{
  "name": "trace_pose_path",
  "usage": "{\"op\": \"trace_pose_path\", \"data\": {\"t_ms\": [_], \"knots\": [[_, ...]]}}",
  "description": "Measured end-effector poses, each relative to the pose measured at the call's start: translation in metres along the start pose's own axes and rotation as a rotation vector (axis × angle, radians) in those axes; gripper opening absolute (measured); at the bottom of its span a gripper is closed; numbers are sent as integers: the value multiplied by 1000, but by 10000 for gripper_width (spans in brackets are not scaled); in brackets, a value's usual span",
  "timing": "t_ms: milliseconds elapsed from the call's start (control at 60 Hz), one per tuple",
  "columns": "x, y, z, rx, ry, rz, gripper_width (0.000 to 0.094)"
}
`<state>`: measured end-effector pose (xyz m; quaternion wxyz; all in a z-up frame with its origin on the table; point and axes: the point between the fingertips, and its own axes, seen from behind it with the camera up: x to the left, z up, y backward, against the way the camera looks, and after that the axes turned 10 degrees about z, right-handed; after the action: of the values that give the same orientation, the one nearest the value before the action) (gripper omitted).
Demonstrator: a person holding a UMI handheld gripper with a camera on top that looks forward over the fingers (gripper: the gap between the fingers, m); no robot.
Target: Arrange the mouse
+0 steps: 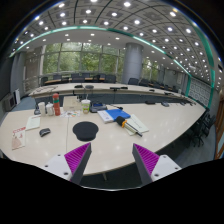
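My gripper [112, 160] is open, its two magenta pads wide apart with nothing between them. It hangs above the near edge of a long white conference table [110, 145]. A round dark mouse pad [86, 131] lies on the table beyond the left finger. A small dark mouse [45, 131] lies on the table to the left of the pad. Both are well ahead of the fingers.
A stack of papers with a blue book [119, 116] lies right of the mouse pad. Cups and a red bottle [56, 103] stand further back on the left. Papers [19, 136] lie at the left edge. Chairs [205, 125] line the right side.
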<state>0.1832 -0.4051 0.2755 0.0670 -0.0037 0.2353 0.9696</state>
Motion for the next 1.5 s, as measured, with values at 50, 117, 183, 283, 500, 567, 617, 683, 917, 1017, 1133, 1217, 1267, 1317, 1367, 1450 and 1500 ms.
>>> {"op": "trace_pose_path", "data": {"t_ms": [50, 117, 183, 283, 500, 567, 617, 683, 917, 1017, 1133, 1217, 1267, 1317, 1367, 1450, 1500], "knots": [[7, -3, -7, 10, 0, 11, 852], [20, -13, -21, 28, 8, 27, 854], [41, -39, -39, 45, 19, 39, 854], [71, -56, -62, 75, 31, 80, 858], [189, -121, -102, 124, 16, 227, 855], [233, -148, -106, 119, 13, 271, 854], [266, -171, -107, 119, 14, 305, 855], [311, -200, -110, 131, 16, 350, 854], [440, -307, -111, 172, 21, 465, 854], [473, -343, -107, 187, 26, 485, 855], [496, -376, -104, 216, 39, 490, 856], [503, -398, -96, 220, 58, 461, 863], [507, -409, -90, 224, 62, 449, 855], [510, -417, -86, 228, 56, 443, 853], [514, -425, -82, 235, 46, 440, 852], [517, -437, -76, 245, 44, 425, 831], [516, -443, -74, 252, 52, 408, 782]]}}
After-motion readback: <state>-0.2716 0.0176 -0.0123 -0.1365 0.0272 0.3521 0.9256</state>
